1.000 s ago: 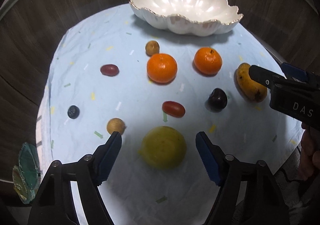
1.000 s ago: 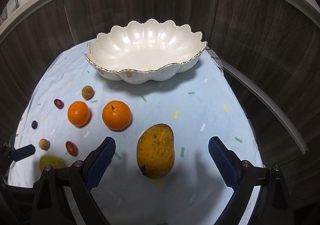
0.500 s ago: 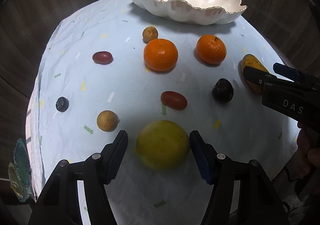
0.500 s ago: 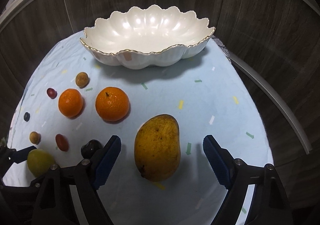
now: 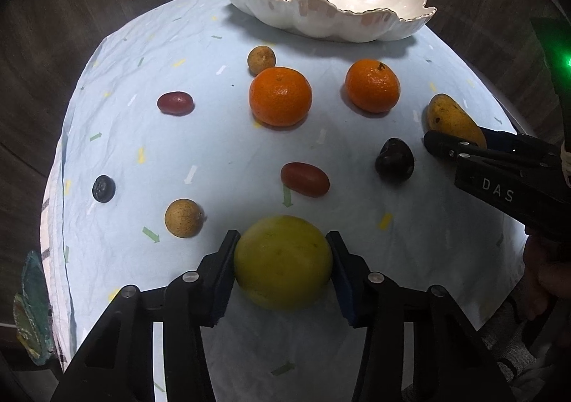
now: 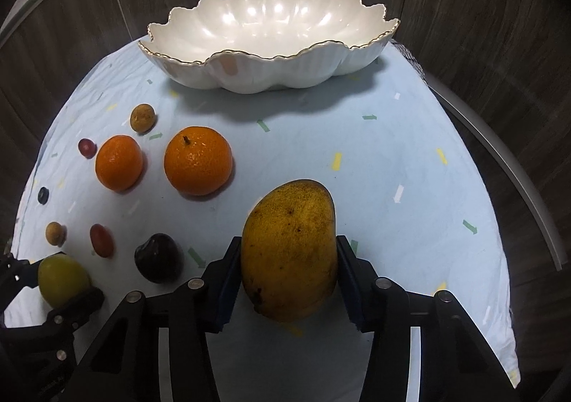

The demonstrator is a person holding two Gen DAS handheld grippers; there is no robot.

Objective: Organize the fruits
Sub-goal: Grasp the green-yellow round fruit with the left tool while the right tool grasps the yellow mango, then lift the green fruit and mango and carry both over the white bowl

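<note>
My left gripper (image 5: 282,261) is shut on a yellow-green round fruit (image 5: 282,261) that rests on the pale blue cloth (image 5: 221,159). My right gripper (image 6: 289,266) is shut on a yellow mango (image 6: 289,255), also on the cloth; it shows in the left wrist view (image 5: 450,118) too. A white scalloped bowl (image 6: 271,55) stands empty at the back. Two oranges (image 5: 280,96) (image 5: 372,85), a dark plum (image 5: 394,159), two red grape-like fruits (image 5: 304,179) (image 5: 175,102), two small brown fruits (image 5: 182,217) (image 5: 261,59) and a blueberry (image 5: 103,188) lie loose.
Dark wood-panelled walls surround the round table. A greenish object (image 5: 32,312) sits off the table's left edge. A curved metal rail (image 6: 499,166) runs along the right side.
Both grippers moved forward and closed: the left onto the yellow-green fruit, the right onto the mango. Both were open and short of the fruits a second ago.
</note>
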